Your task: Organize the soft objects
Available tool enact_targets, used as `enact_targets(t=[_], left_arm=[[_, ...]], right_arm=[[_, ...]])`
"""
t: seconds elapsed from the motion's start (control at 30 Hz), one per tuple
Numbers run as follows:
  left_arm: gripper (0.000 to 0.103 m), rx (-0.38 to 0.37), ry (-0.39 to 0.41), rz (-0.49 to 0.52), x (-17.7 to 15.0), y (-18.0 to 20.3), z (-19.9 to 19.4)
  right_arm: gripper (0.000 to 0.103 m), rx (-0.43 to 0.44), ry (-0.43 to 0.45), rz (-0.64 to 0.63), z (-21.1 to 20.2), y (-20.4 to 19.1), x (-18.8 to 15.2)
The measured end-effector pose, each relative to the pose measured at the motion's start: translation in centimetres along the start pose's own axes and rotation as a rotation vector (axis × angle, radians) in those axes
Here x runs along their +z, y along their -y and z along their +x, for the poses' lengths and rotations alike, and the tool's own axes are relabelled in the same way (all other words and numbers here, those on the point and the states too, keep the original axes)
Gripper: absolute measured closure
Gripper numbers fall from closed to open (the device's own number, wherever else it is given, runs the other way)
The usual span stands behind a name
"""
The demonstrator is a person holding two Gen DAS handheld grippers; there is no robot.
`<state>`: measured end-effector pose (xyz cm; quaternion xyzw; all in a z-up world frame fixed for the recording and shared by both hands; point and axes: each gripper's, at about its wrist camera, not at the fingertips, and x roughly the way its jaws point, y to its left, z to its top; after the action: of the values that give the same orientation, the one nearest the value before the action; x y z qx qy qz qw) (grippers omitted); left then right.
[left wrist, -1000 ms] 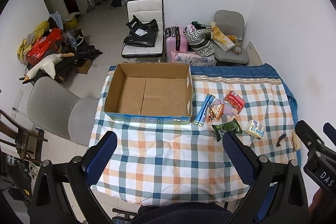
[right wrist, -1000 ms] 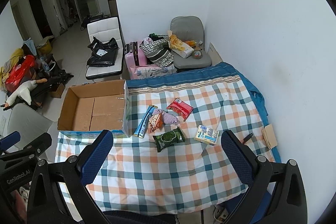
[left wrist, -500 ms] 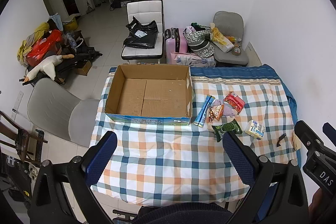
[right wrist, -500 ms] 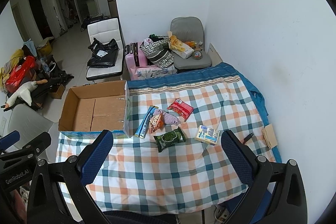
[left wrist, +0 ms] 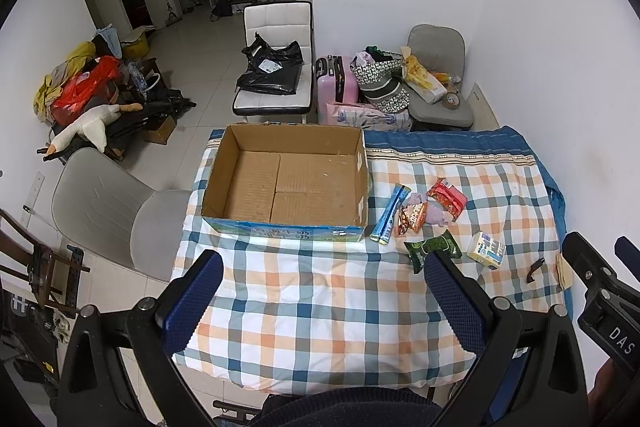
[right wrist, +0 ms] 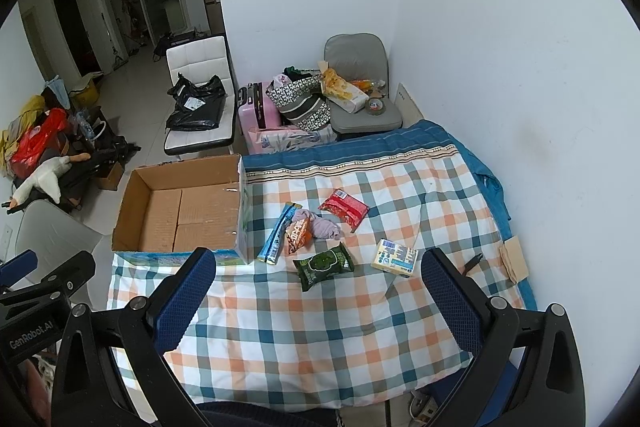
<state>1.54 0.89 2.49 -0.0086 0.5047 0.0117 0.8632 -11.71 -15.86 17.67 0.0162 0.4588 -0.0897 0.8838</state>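
Snack packets (right wrist: 322, 241) lie ahead of my right tongs (right wrist: 318, 301); both tongs gape empty. I'd pinch the green packet (right wrist: 323, 264) first, then the cardboard box (left wrist: 286, 183).

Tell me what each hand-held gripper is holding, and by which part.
Nothing. The left hand-held gripper and right hand-held gripper are both open and empty above the checked cloth.

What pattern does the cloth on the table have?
The cloth is checked in orange, blue, grey-green and white; the right wrist view shows it best.
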Motion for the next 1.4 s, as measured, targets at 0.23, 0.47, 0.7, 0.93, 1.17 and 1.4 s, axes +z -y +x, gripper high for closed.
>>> enact_targets(t=[0.23,0.47,0.7,0.93,1.17,1.4], left_arm=[[0.0,-0.002,-0.002,-0.001,0.3,-0.1,-0.1],[0.0,0.0,0.005,-0.001,0.3,-0.1,-0.2],[0.0,-0.003,0.004,0.0,0.3,-0.2,-0.3],[0.0,-0.034,-0.008,0.009,2.8,0.6,1.0],[0.0,-0.087,-0.066,0.094,4.7,6.4,9.8],[0.0,-0.093,-0.204,0.195,5.6,13.0,21.9]], right_arm=[[0.0,-0.003,0.003,0.001,-0.1,0.0,0.0],[0.0,-0.002,0.004,0.002,-0.1,0.0,0.0],[0.0,0.001,0.002,0.001,0.0,0.0,0.0],[0.0,0.018,-0.034,0.044,2.0,1.1,0.9],[0.0,-0.037,-0.148,0.185,10.0,8.2,1.3],[0.0,-0.105,-0.347,0.273,23.6,16.8,0.8]])
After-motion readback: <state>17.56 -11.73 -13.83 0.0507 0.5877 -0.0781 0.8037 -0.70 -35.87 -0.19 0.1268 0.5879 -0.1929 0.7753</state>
